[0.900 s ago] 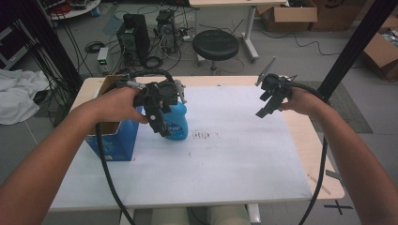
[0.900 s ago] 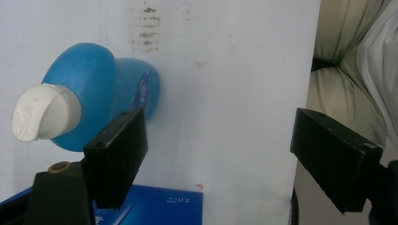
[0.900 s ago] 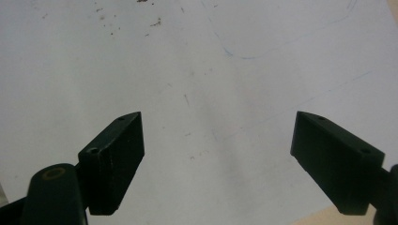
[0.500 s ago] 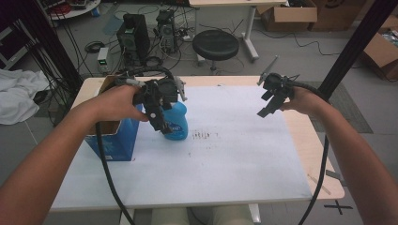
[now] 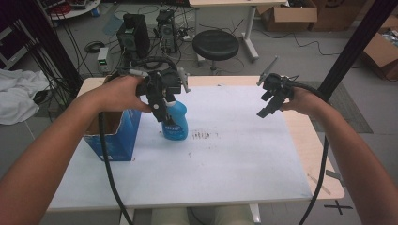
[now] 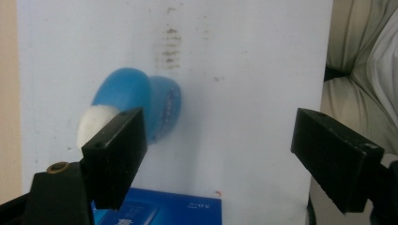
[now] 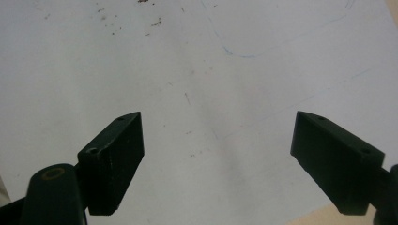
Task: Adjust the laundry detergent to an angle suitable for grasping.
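Left tongs (image 5: pixel 162 110): jaws spread wide, nothing between them, hovering just above the blue bottle (image 5: pixel 175 123). In the left gripper view the bottle (image 6: pixel 136 103) sits off toward the left jaw, its white cap (image 6: pixel 94 124) partly hidden behind it.

Right tongs (image 5: pixel 266 107): jaws also wide apart, empty, held over bare counter well away from the bottle.

Bottle: stands upright on the white counter (image 5: pixel 234 164), just beside the blue carton (image 5: pixel 115 136), with a patch of brown smudges (image 5: pixel 202 136) near its base. Likely smooth plastic, so slippery and somewhat squeezable; weight depends on fill, which I cannot tell. Best hold looks like the narrow neck under the cap, or squarely across the body.

Count: one bottle, one carton, two tongs.
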A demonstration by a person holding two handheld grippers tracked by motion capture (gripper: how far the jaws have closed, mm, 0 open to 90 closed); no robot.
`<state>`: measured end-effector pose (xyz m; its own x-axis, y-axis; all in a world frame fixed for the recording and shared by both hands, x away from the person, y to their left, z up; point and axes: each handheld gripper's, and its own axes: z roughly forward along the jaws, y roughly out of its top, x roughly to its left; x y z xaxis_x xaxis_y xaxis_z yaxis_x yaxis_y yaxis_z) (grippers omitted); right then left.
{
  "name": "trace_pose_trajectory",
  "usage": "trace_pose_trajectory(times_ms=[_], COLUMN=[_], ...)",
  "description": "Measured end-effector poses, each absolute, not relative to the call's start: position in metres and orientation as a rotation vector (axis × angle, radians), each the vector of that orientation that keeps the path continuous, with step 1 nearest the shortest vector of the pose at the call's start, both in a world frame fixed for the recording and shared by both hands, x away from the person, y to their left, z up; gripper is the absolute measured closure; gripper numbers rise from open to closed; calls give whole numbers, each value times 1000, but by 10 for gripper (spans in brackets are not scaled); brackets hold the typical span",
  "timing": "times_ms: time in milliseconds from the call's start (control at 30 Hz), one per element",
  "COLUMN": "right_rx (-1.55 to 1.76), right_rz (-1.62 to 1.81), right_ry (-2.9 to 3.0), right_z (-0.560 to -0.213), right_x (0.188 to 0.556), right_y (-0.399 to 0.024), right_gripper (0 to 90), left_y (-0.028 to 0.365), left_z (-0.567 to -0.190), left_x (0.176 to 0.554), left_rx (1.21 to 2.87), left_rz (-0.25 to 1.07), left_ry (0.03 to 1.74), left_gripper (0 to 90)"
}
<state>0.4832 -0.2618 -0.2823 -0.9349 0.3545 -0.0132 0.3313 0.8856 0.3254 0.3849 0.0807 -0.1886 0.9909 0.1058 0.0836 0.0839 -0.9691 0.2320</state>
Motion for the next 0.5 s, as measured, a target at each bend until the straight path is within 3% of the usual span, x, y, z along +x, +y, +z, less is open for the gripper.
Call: trace_pose_trajectory(times_ms=[500], right_rx=[527], right_rz=[492], right_ry=[2993], right_z=[-283], right_x=[483], right_y=[-258], right_gripper=[174], left_y=[72], left_z=[-177], left_x=[395], left_rx=[2882], left_rz=[161], left_ry=[125], left_gripper=[198])
